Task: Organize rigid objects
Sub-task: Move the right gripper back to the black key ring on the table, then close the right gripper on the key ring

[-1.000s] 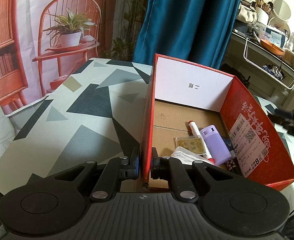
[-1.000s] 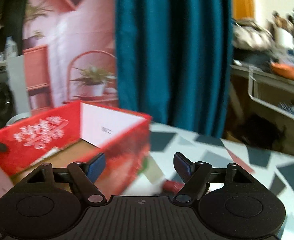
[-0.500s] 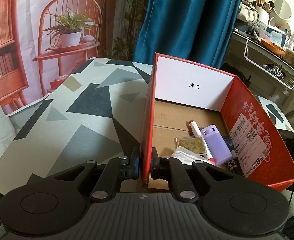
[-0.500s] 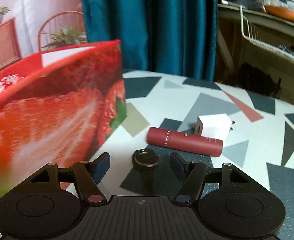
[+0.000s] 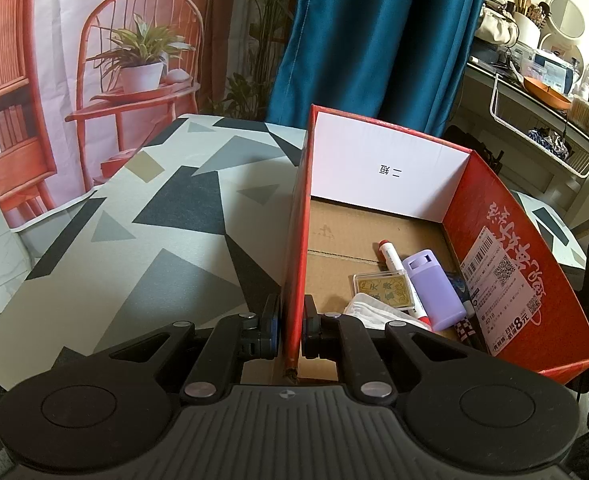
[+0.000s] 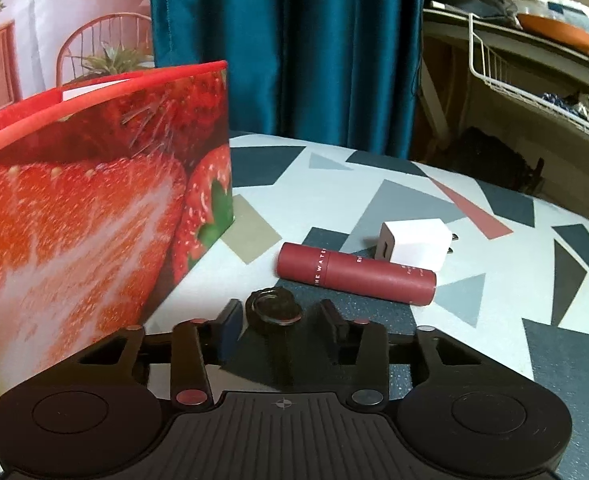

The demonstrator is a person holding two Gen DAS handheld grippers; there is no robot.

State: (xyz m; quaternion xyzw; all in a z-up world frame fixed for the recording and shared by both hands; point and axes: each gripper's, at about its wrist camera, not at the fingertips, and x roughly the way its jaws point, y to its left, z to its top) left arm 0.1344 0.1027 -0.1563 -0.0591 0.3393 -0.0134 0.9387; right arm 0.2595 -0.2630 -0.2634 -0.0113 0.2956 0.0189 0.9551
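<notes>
Table (image 6: 414, 184): a patterned top is being used as the work surface; the box and the loose items are being carried by it
Red box (image 5: 490, 216): it is being kept upright and open-topped on the table; a marker (image 5: 394, 260), a lilac case (image 5: 434, 288) and a yellow card tile (image 5: 382, 286) are already lying inside, unchanged from a second ago
Left gripper (image 5: 291, 326): its jaws are being held closed on the near left wall of the red box, exactly as in both earlier views; the box is thereby being steadied
Right gripper (image 6: 280, 318): it is being seen low over the table beside the box, where a second ago it was looking over the box rim; its jaws have just been closing, narrow now, with the dark cap between them, and no pad is seen pressing on it yet
Maroon tube (image 6: 354, 274): it is lying on its side just beyond the cap, touching the white charger (image 6: 412, 244), both outside the box
Dark cap (image 6: 272, 310): it is resting on the table, near the box wall
Consequence: a pick of the cap is judged to be under way; transfer into the box is judged to be the following step, with tube and charger remaining
</notes>
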